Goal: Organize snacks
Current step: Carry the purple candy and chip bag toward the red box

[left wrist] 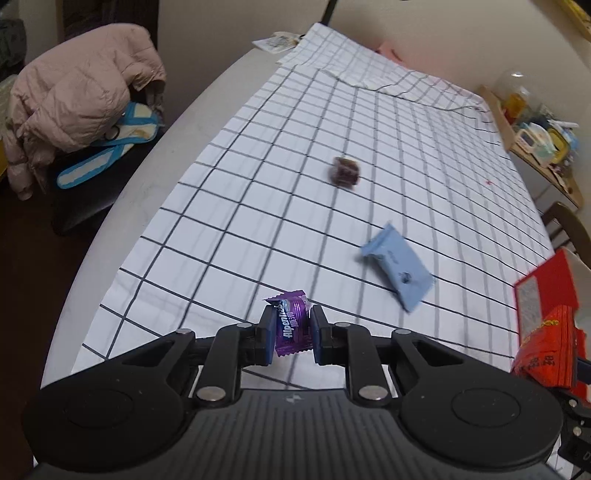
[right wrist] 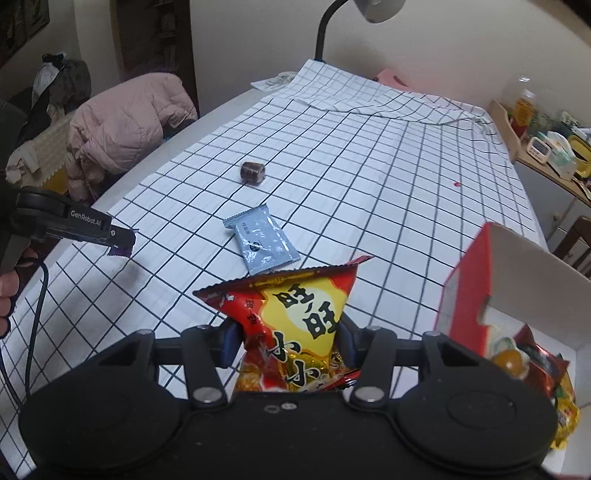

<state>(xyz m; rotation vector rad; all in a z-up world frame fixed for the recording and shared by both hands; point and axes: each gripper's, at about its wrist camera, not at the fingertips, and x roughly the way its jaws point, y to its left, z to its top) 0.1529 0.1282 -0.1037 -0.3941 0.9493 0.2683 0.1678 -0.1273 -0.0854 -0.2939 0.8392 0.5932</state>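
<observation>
Pink puffer jacket heaped left of table; lamp overhead; cluttered wooden shelf right.

Table: you see it pale, covered by a checked cloth.
On the cloth: a brown wrapped sweet, a pale-blue sachet, a red box.
</observation>
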